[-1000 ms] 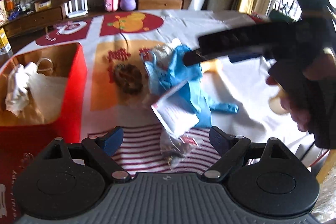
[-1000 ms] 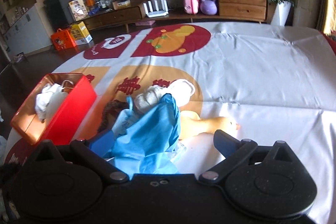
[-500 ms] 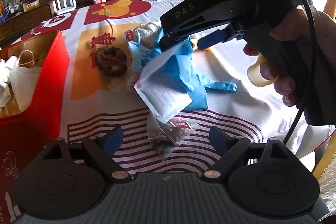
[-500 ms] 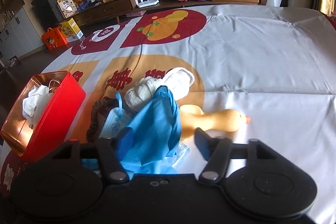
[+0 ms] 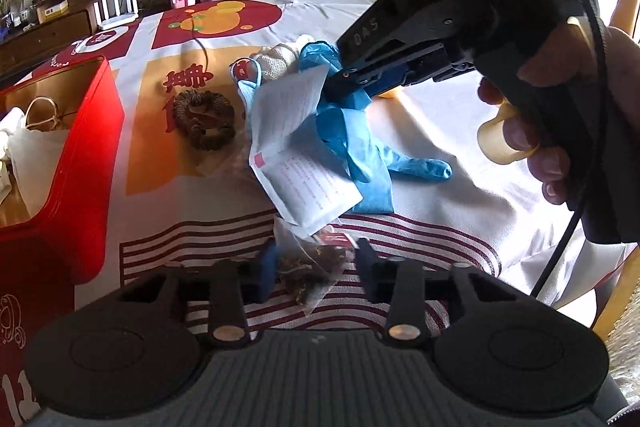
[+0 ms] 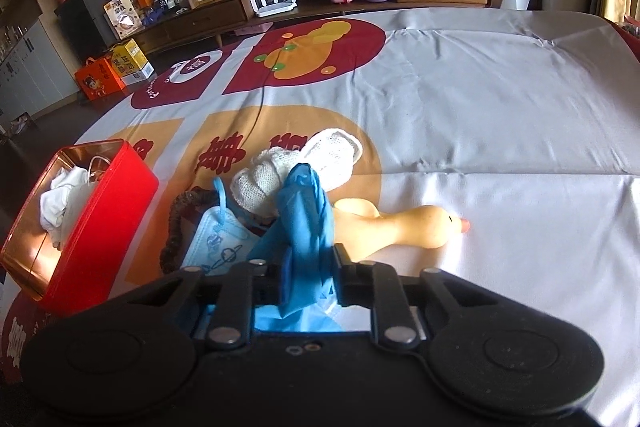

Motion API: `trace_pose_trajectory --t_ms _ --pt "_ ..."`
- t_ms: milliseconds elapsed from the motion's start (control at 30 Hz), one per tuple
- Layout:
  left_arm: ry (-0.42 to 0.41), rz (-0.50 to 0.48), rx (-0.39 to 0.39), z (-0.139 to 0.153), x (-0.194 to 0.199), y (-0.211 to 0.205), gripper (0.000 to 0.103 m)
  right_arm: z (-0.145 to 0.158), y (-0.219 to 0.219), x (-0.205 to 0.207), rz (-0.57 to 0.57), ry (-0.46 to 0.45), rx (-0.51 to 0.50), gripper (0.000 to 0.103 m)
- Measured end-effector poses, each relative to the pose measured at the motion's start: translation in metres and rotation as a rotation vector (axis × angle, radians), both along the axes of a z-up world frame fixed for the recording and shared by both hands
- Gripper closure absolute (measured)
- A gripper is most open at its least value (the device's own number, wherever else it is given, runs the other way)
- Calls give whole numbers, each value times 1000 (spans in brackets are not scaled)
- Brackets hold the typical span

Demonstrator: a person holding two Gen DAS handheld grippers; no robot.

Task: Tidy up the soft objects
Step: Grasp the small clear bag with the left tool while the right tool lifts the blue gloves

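My right gripper [image 6: 310,273] clamped the blue glove [image 6: 306,211]; my left gripper [image 5: 316,267] pinched a clear bag [image 5: 310,267] beside the red box [image 5: 84,155].

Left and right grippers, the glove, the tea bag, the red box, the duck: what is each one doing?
Right gripper: shut on glove.
Glove: pinched, partly lifted.
Left gripper: closing around tea bag, not clearly clamped.
Tea bag: lying on table.
Red box: open, holds white cloth.
Duck: lying on side.

Glove [image 6: 308,211]: blue. Face mask [image 6: 218,243]: light blue, printed. Duck toy [image 6: 404,227]: yellow, orange beak. Tin box [image 6: 100,211]: red. Tablecloth [image 6: 480,115]: white, maroon-orange motifs, maroon stripes.
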State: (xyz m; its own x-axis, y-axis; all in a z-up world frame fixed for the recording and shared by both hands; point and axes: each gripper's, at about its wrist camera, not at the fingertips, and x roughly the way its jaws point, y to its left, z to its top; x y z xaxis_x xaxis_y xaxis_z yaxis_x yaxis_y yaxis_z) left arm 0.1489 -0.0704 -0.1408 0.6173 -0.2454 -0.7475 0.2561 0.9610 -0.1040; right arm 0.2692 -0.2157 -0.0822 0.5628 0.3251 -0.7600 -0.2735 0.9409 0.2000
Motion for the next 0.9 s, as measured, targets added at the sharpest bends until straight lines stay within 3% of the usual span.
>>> trace_pose_trajectory --t_ms 167,333,900 --pt "9 0 -11 1 0 3 76 6 -1 -7 19 -25 6 99" --pt "5 -9 -8 4 -3 4 86 16 -7 -14 23 -51 27 101" --pt "-40 43 -54 36 -22 28 89 82 -30 -46 27 -191 104 101"
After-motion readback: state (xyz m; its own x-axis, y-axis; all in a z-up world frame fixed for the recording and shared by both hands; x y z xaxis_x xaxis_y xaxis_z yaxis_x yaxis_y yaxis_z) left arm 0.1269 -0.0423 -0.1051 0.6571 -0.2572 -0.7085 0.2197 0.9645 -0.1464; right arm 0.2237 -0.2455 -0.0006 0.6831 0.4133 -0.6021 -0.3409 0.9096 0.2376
